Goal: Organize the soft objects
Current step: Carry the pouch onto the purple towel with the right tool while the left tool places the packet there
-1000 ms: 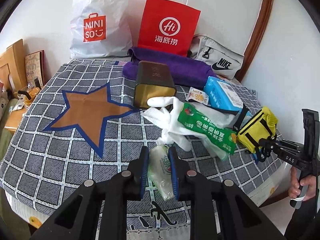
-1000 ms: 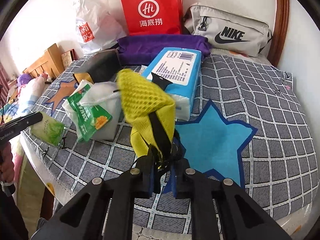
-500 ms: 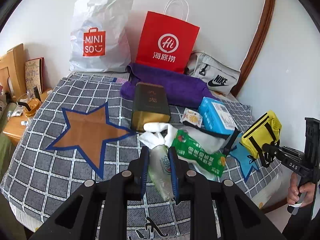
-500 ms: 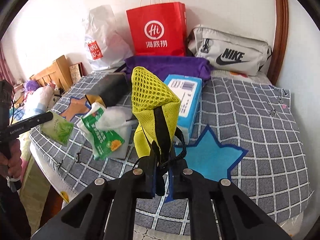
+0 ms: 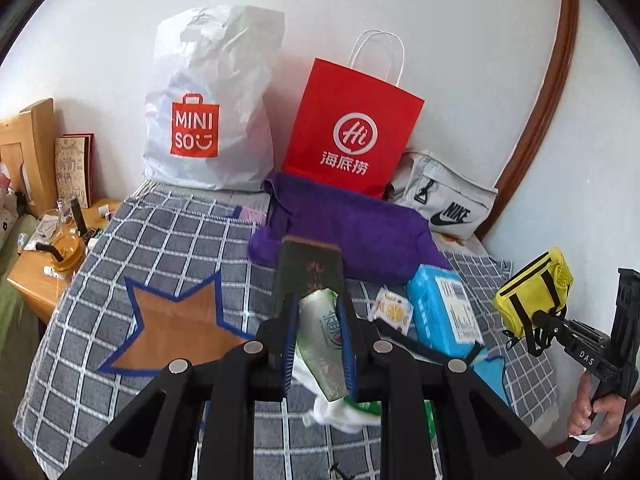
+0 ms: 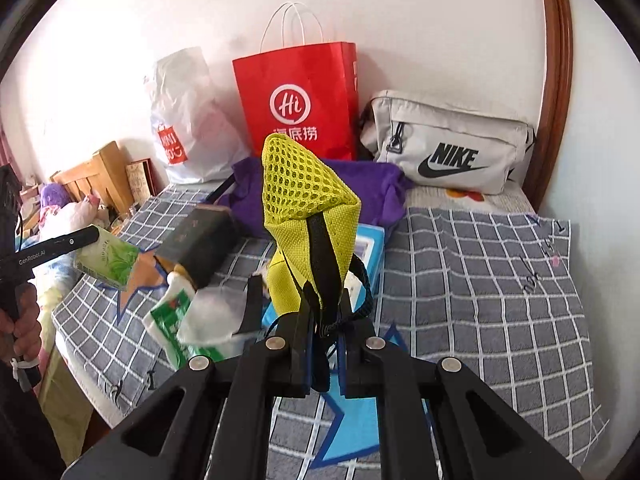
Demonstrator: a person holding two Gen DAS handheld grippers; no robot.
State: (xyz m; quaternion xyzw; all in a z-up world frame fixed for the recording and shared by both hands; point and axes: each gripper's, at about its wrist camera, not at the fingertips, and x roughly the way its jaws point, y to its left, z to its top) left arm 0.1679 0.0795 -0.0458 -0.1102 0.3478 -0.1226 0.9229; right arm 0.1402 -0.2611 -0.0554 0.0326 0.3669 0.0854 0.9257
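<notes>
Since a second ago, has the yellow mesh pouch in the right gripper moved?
Yes. The yellow mesh pouch has risen: in the right wrist view its top now overlaps the red paper bag, where before it sat below the purple cloth.

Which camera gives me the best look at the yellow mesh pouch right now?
The right wrist view: the yellow mesh pouch fills the centre, hanging by its black strap in the shut right gripper. The left wrist view shows it only small at the right edge, though whole and clear of the bed.
</notes>
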